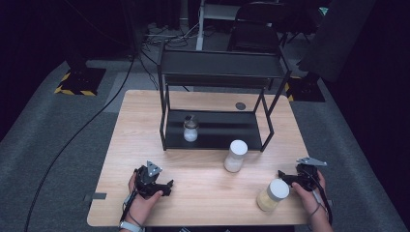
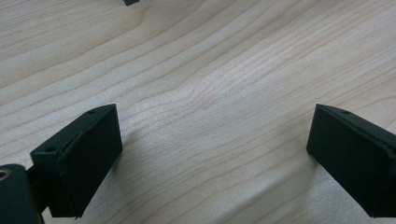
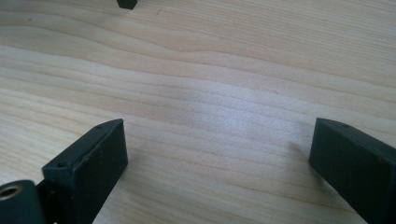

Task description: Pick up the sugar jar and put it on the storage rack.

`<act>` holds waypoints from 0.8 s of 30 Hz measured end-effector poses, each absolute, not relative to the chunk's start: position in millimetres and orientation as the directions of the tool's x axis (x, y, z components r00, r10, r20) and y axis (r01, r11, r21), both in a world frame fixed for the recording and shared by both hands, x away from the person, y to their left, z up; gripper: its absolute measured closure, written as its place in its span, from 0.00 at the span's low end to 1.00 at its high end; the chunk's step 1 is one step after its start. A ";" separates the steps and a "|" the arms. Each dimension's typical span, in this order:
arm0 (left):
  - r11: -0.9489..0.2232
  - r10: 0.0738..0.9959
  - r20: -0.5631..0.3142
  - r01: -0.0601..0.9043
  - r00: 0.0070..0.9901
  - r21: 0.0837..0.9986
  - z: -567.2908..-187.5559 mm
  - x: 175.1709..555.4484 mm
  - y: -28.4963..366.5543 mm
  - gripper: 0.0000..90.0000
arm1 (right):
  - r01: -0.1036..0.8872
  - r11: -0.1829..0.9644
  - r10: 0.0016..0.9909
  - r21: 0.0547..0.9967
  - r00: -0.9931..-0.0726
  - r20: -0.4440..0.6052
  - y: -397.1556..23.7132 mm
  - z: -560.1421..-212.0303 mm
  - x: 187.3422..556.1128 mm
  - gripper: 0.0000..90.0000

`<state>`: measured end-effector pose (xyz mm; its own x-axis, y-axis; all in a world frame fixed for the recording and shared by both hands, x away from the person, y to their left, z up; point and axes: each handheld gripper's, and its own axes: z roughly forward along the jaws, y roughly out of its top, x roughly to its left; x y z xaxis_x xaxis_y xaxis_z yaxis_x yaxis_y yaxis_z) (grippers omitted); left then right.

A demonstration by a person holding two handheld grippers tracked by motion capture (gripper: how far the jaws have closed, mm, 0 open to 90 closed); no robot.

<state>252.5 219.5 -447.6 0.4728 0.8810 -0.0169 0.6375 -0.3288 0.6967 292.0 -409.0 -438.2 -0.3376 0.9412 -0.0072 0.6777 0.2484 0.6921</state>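
Right now, as it stands:
Table: a pale wood table on grey carpet, with dark floor and cables beyond its far edge.
Rack: a black two-level rack stands on the far half of the table, both shelves dark.
Small jar: a clear jar with white contents sits on the rack's lower shelf, toward its left end.
White jar: a jar with a white lid stands on the table just in front of the rack, right of centre.
Yellow jar: a jar with a white lid and yellowish contents stands near the front right of the table, just beside the right gripper.
Disc: a small dark disc lies on the table behind the rack.
Left gripper: the left gripper rests low over the front left of the table, held in the person's left hand, a watch on that wrist. In the left gripper view its jaws are spread wide, bare wood grain between them.
Right gripper: the right gripper sits at the front right, held in the right hand, its cable trailing over the wrist. In the right gripper view the jaws stand wide apart over bare wood, gripping nothing.
Spacing: the two grippers are well apart, each near its own front corner.
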 end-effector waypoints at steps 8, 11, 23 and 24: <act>-0.329 0.882 -0.015 0.639 0.472 0.695 -447.5 253.1 219.1 0.03 | 0.635 0.220 0.944 0.741 -0.329 0.002 -412.5 -422.5 276.8 0.05; -0.326 0.883 -0.017 0.640 0.469 0.695 -447.7 253.6 218.9 0.02 | 0.607 0.210 0.946 0.767 -0.325 -0.002 -412.7 -415.1 268.2 0.05; -0.324 0.884 -0.019 0.642 0.467 0.695 -447.7 253.6 219.0 0.02 | 0.546 0.203 0.939 0.813 -0.345 -0.002 -408.0 -387.3 248.0 0.07; -0.324 0.884 -0.019 0.642 0.467 0.695 -447.7 253.6 219.0 0.02 | 0.540 0.203 0.938 0.817 -0.348 -0.003 -407.1 -384.5 246.1 0.07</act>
